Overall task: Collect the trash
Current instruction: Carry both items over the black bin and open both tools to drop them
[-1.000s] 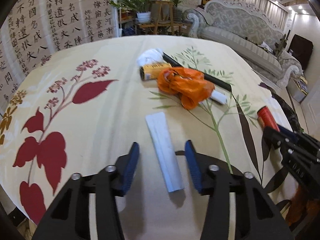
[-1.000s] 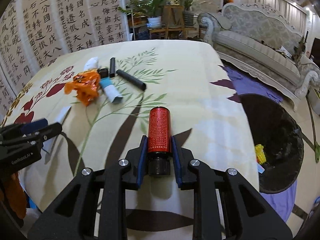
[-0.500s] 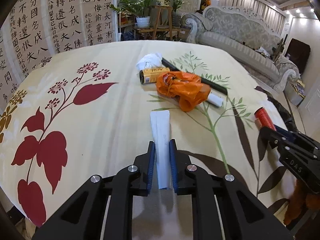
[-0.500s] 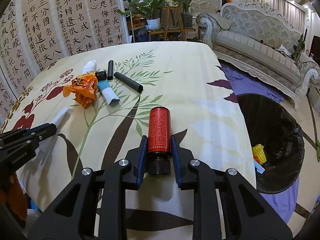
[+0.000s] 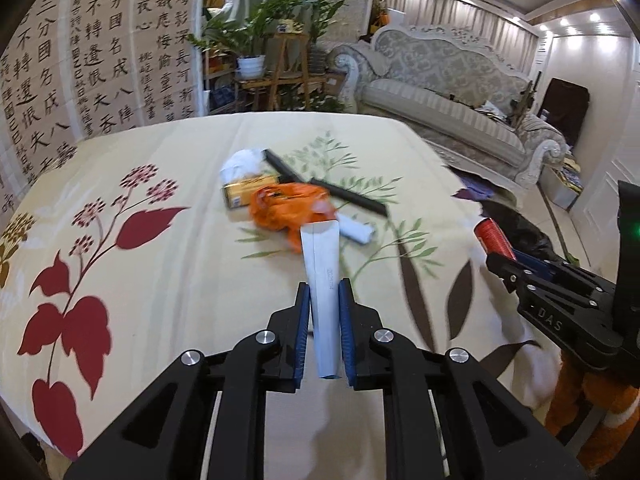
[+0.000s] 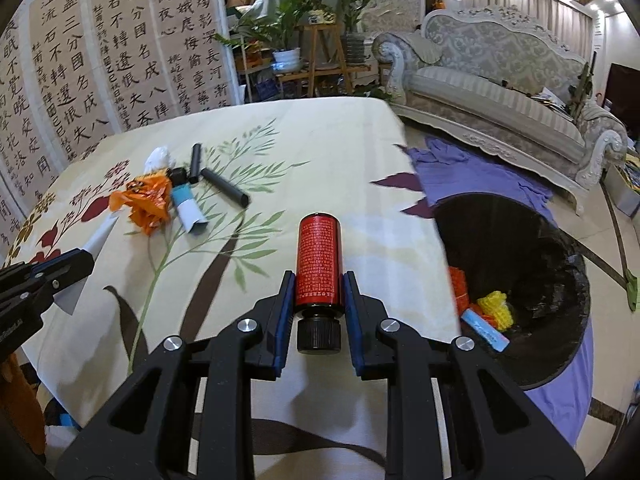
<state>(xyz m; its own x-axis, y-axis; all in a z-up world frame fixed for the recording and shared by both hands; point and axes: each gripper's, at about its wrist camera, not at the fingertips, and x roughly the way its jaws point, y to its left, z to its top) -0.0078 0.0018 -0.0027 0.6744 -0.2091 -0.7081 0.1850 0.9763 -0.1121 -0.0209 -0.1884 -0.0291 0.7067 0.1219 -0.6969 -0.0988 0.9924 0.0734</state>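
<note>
My left gripper is shut on a flat white tube and holds it lifted above the table, tip pointing away. It also shows in the right wrist view. My right gripper is shut on a red bottle with a black cap, held above the table near its right edge; it shows in the left wrist view too. A black bin with trash inside stands on the floor right of the table.
On the floral tablecloth lie an orange plastic bag, a yellow box, a white crumpled tissue, two black tubes and a white-blue roll. A sofa stands behind.
My left gripper closed on the white tube and lifted it off the table. My right gripper lifted the red bottle and moved it slightly toward the bin.
</note>
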